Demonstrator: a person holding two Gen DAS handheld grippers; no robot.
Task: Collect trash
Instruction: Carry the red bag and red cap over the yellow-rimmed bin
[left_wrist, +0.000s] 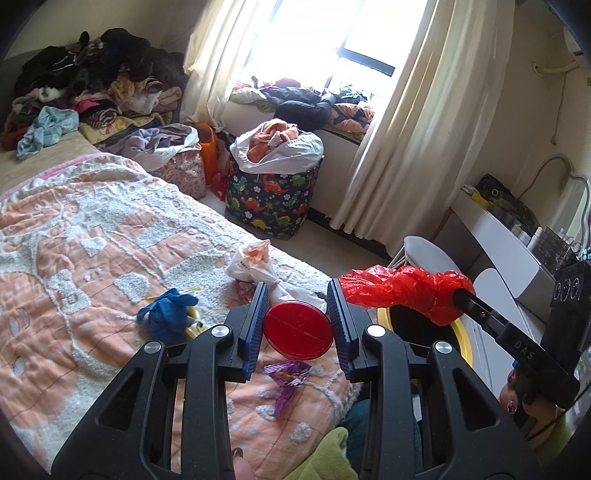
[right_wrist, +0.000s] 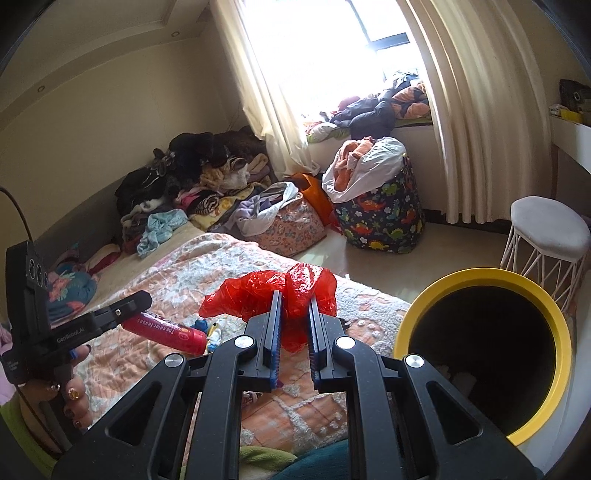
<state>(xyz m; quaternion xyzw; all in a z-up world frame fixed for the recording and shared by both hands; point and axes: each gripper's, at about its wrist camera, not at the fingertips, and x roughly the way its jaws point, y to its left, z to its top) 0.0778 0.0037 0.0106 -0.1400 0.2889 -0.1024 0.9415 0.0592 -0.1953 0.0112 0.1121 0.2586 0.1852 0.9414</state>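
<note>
Left gripper (left_wrist: 298, 325): blue-padded jaws closed on a red cylindrical can (left_wrist: 297, 329), its round end facing the left wrist camera; from the right wrist view the same can (right_wrist: 166, 330) shows side-on with white lettering, held above the bedspread (left_wrist: 92, 258). Right gripper (right_wrist: 292, 321): jaws clamped on a crumpled red plastic bag (right_wrist: 269, 295), bag bulging above and to both sides of the pads. In the left wrist view the red bag (left_wrist: 402, 291) hangs at the tip of the right gripper, over the near rim of the yellow-rimmed bin (left_wrist: 467, 343). Bin (right_wrist: 484, 354) stands just beside the bed corner, dark inside, opening tilted toward the right wrist camera. On the bedspread, not held: a blue crumpled item (left_wrist: 168, 312) with yellow pieces beside it, a white plastic bag (left_wrist: 255, 267) just beyond the left jaws, a purple foil wrapper (left_wrist: 286, 382) below the can. Background: dinosaur-print hamper (left_wrist: 273, 199) near the curtain (left_wrist: 413, 129), clothes pile (left_wrist: 92, 74) at the bed's far end, white stool (right_wrist: 546, 236) beside the bin
</note>
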